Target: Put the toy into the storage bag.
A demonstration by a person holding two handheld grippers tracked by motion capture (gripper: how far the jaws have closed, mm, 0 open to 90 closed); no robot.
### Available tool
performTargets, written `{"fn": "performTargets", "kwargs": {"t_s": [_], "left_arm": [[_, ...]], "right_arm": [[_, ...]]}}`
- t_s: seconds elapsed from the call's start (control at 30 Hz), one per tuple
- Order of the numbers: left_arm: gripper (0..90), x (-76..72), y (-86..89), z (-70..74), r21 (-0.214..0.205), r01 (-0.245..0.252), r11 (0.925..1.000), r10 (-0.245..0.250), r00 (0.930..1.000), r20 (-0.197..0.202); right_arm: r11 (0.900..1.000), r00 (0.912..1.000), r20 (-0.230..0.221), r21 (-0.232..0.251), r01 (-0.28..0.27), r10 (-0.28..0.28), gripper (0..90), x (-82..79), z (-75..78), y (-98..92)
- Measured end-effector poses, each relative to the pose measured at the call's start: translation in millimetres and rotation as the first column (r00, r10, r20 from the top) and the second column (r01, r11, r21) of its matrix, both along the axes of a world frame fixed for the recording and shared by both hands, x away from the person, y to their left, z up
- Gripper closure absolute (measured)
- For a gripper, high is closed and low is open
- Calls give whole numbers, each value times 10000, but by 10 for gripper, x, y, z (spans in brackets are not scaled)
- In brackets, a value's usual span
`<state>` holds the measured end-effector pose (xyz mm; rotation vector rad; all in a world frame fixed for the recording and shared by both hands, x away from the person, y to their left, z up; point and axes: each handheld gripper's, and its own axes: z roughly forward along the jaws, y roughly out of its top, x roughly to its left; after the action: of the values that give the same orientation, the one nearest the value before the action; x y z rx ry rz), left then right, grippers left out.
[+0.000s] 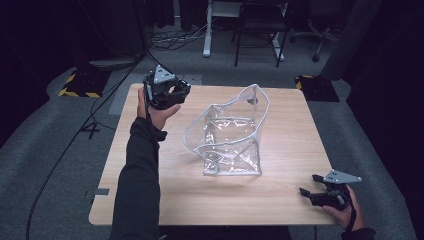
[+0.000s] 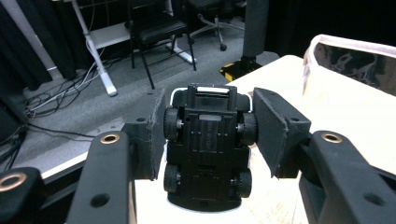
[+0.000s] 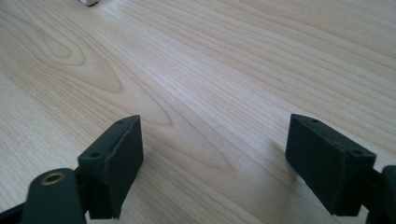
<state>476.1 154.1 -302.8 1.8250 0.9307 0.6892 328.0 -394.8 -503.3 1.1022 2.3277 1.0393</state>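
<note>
My left gripper (image 2: 208, 133) is shut on a small black toy car (image 2: 208, 149), whose underside with its wheels faces the camera. In the high view this left gripper (image 1: 172, 92) hangs above the table's far left corner, left of a clear plastic bag (image 1: 230, 135). The bag stands open in the middle of the wooden table (image 1: 150, 200), and its rim (image 2: 355, 46) shows at the upper right of the left gripper view. My right gripper (image 1: 312, 192) rests low at the near right corner, its jaws wide open over bare wood (image 3: 215, 154) with nothing between them.
Beyond the table's far edge lies grey carpet with cables, a white desk leg (image 1: 207, 30) and a black chair (image 1: 260, 30). Yellow-black striped blocks (image 1: 80, 82) sit on the floor near both far corners. A person's dark sleeve (image 1: 140, 190) crosses the table's near left side.
</note>
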Motion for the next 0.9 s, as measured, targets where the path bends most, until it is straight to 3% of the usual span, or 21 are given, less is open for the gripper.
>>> {"fn": "performTargets", "kwargs": {"t_s": [0.37, 0.43, 0.6, 0.77, 0.9], "left_arm": [[477, -35, -216, 72, 198, 743, 9970, -744, 9972, 30], [477, -44, -299, 78, 475, 1001, 9938, -1005, 9949, 69], [476, -52, -411, 81, 448, 1341, 9900, -1345, 9909, 55], [476, -56, -567, 73, 940, 1618, 9823, -1623, 9867, -26], [476, -58, -675, 56, 953, 1936, 9764, -1932, 9811, -143]], "right_arm": [[10000, 10000, -1, 0, 0, 0, 193, 1, 0, -1], [10000, 10000, -2, 3, -4, 4, 193, 1, 0, -1], [10000, 10000, 1, 0, -2, 2, 193, 0, 0, 0], [10000, 10000, 10, -6, -34, 34, 193, -1, 0, -1], [10000, 10000, 5, -3, -34, 34, 193, -1, 0, -1]]}}
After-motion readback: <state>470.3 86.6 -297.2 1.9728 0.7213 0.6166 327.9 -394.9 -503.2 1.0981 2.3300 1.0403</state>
